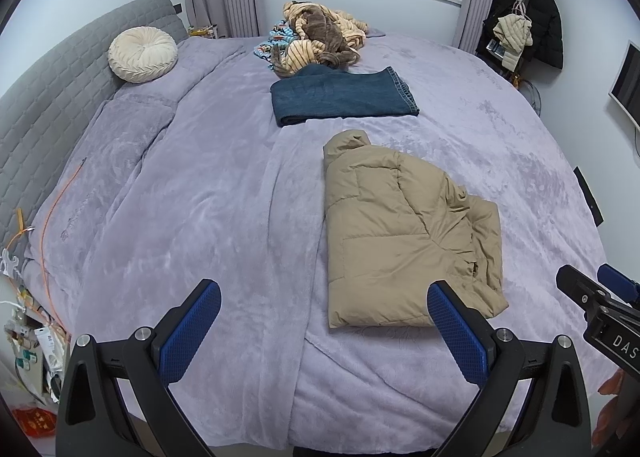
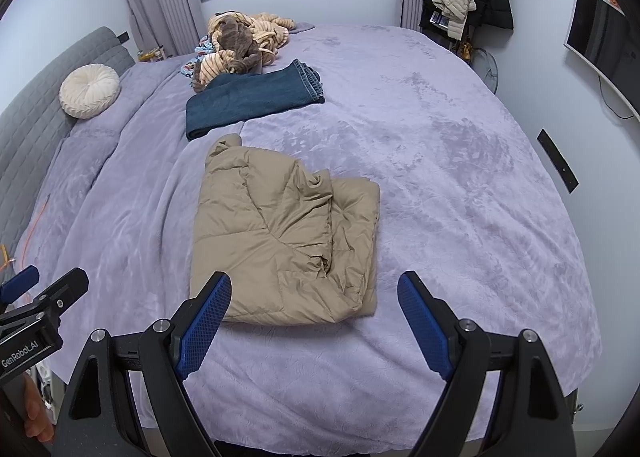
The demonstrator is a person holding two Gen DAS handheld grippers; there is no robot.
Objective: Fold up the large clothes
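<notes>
On the lavender-covered bed [image 1: 200, 193], a tan puffer jacket [image 1: 404, 233] is seen lying folded into a compact bundle near the foot edge, its hood end turned toward the window. Beyond it, apart from it, folded dark blue jeans [image 1: 340, 95] are laid flat, and behind the jeans a loose heap of striped and brown clothes [image 1: 320, 37] is left unfolded near the far edge. A round cream cushion [image 1: 143, 54] is propped against the grey headboard [image 1: 48, 73]. No container is occupied by any garment; everything is spread on the bed cover itself. The left hand-held gripper [image 1: 324, 289] is held above the near edge with its blue pads spread wide and nothing between them. The right hand-held gripper [image 2: 316, 285] is likewise released, its jaws standing wide just short of the jacket's near hem.
</notes>
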